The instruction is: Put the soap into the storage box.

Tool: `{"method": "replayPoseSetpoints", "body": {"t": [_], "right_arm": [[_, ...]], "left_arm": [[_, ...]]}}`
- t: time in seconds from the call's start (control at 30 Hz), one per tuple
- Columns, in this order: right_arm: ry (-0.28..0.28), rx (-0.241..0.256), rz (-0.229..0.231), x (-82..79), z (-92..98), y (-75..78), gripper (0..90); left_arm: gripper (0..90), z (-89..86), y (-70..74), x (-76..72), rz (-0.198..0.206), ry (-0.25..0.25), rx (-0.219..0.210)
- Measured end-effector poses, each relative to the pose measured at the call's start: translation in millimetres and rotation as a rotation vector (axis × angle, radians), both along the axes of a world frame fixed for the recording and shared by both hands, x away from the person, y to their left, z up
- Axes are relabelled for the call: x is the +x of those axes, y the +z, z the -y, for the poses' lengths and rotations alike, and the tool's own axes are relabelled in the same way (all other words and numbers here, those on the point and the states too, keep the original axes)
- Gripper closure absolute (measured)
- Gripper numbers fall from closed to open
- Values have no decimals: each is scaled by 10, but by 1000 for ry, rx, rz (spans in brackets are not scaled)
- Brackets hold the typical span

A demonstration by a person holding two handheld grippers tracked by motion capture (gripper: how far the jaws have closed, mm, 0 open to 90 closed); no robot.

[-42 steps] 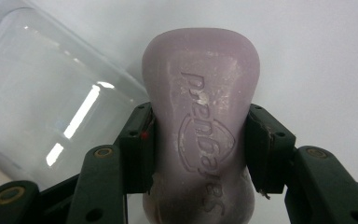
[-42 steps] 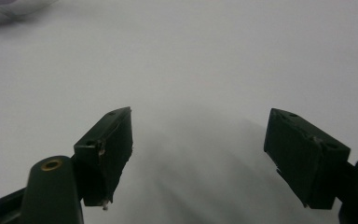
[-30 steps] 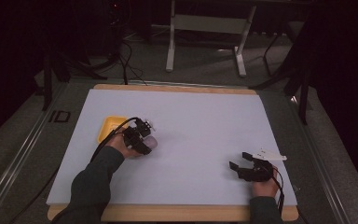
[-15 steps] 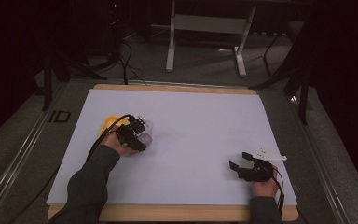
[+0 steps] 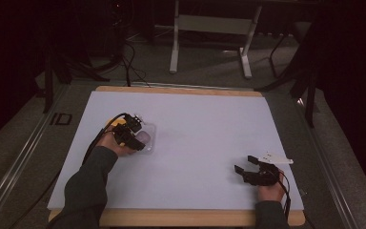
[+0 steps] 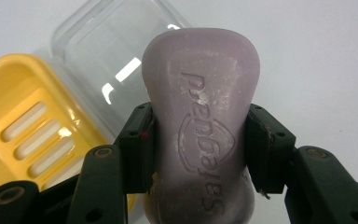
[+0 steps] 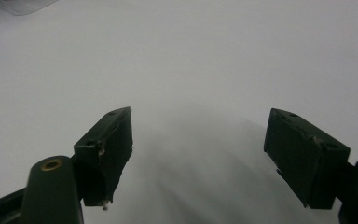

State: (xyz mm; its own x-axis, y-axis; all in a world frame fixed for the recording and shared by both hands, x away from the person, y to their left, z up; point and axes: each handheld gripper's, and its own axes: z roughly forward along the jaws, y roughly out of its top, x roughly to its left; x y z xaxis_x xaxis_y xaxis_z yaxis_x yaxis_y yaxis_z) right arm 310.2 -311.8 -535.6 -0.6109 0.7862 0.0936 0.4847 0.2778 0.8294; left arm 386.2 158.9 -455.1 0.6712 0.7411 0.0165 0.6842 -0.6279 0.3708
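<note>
High cam overhead; gripper cams close on table (image 5: 205, 124).

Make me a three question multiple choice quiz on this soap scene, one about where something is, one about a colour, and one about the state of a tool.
1. Where does the clear lid lie?
A. Right beside the yellow soap dish
B. Under the right tool
C. Off the table on the floor

2. What colour is the soap bar?
A. Green
B. Pale purple
C. Orange

3. What state is the right tool in?
A. Shut on the soap bar
B. Shut on the lid
C. Open, holding nothing

Answers:
1. A, since the left gripper view shows the lid next to the dish on the white table.
2. B, since the bar clamped in the left tool is pale purple with stamped lettering.
3. C, since its jaws stand wide apart over bare table in the right gripper view.
</note>
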Motion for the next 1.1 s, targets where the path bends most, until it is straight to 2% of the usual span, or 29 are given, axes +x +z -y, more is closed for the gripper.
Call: {"method": "replayPoseSetpoints", "body": {"t": [1.1], "right_arm": [[0, -1, -1, -1, -1, 1, 232]], "left_arm": [[498, -245, 47, 81, 8, 108, -2]]}}
